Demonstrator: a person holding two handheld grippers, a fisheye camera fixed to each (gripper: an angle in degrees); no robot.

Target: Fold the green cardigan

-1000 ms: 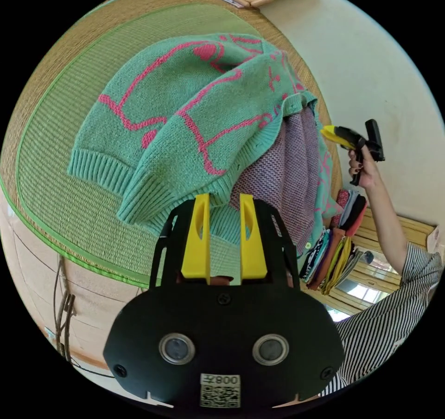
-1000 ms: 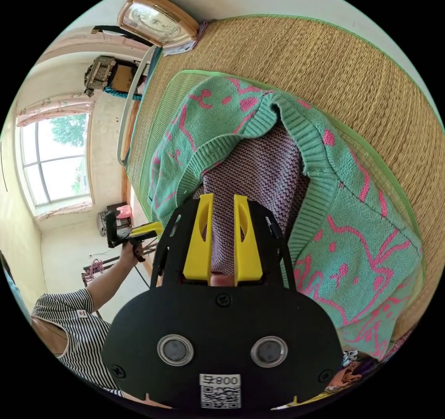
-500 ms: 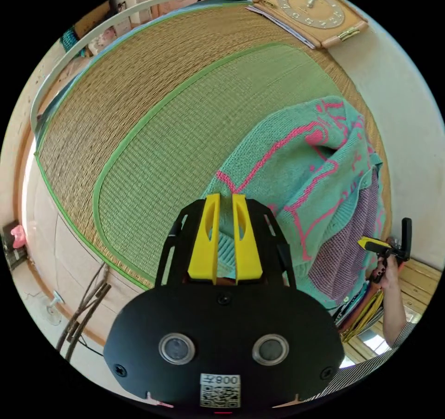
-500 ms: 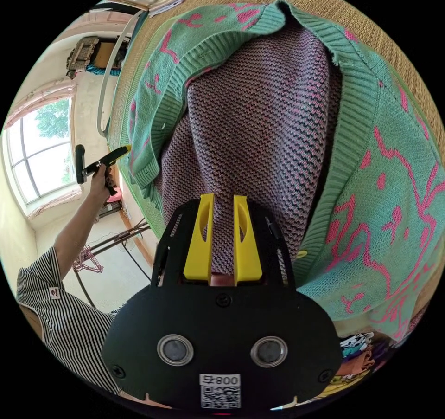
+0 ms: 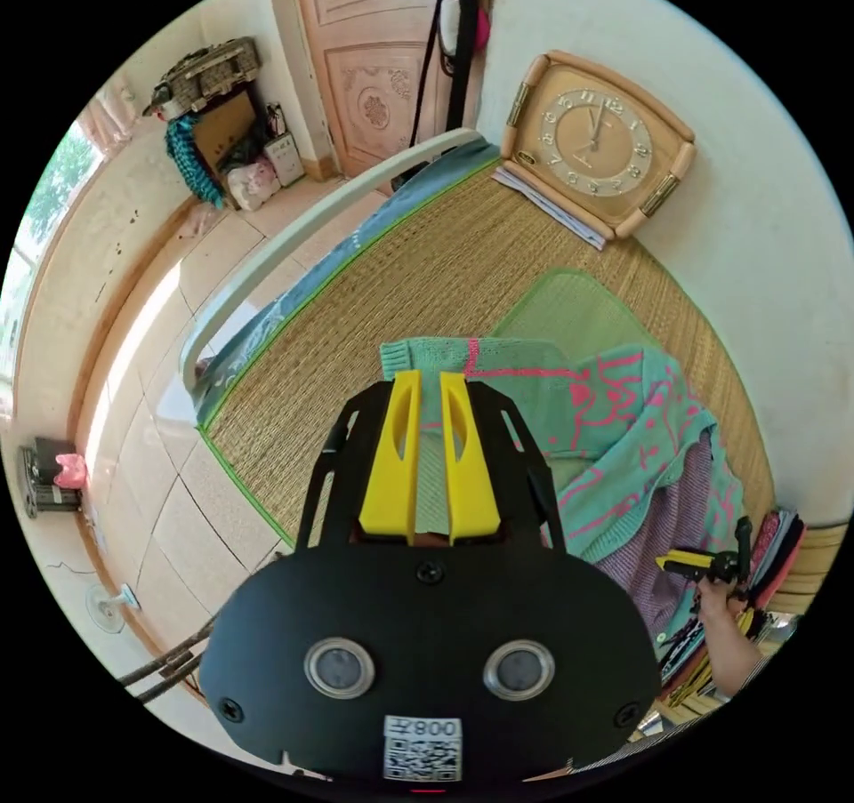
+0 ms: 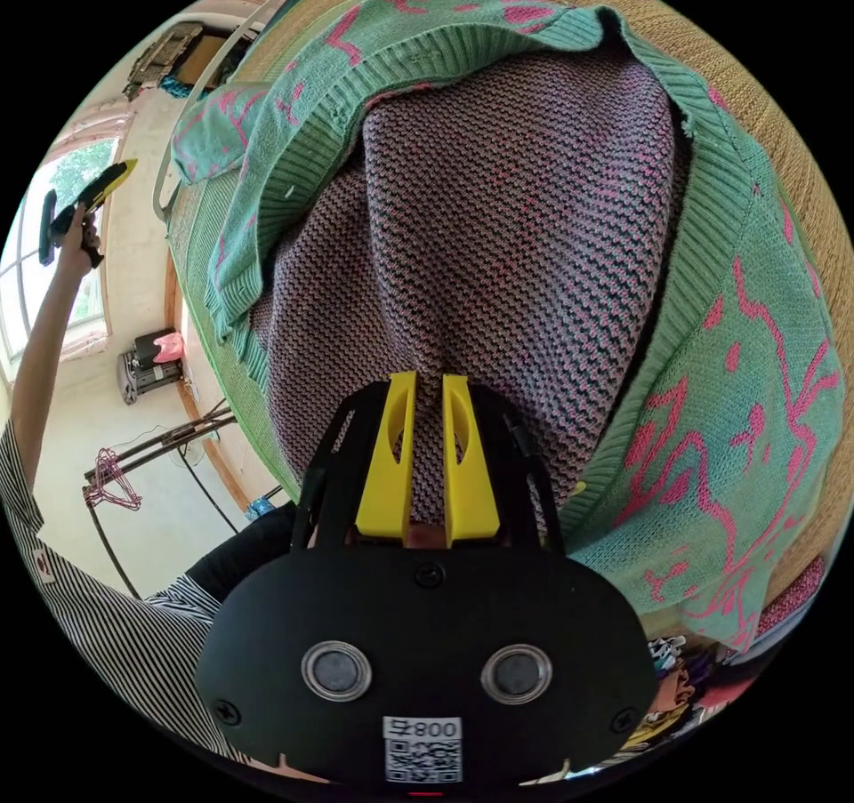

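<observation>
Left gripper is seen clenched on a sleeve of the cardigan, which is spread on the mat toward 3 o'clock. Right gripper is clamped on the cardigan's hem, the garment rising toward 12 o'clock.

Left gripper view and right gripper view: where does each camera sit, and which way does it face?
Left gripper view: rides the left claw, held high, facing down over the straw mat toward a clock; cardigan sleeve between its jaws.
Right gripper view: rides the right claw, close over the green cardigan; a striped sleeve shows.
Shared: the cardigan, the mat, and each view catches the other claw.
</observation>
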